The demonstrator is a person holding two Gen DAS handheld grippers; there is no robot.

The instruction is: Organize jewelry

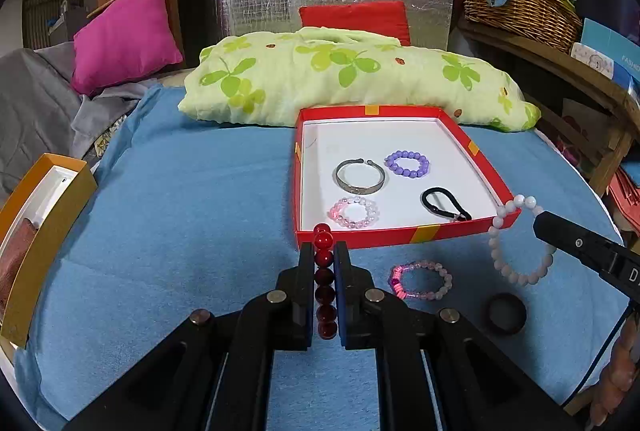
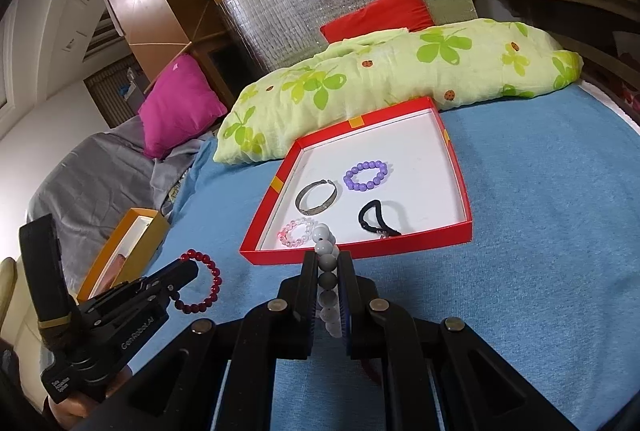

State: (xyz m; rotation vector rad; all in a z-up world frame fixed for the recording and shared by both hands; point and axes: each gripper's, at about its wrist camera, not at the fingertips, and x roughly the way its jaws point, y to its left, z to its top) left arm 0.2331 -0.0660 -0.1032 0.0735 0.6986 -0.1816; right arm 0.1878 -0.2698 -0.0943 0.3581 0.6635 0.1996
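Red box [image 1: 394, 235] holds four pieces; left gripper [image 1: 324, 263] clamps red bracelet [image 1: 325, 283], right gripper [image 2: 329, 271] white bracelet [image 2: 328, 263].

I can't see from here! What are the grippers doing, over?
Left gripper shut on red bead bracelet. Right gripper shut on white bead bracelet. Both short of red box. Pink bracelet and dark ring on blue cloth.
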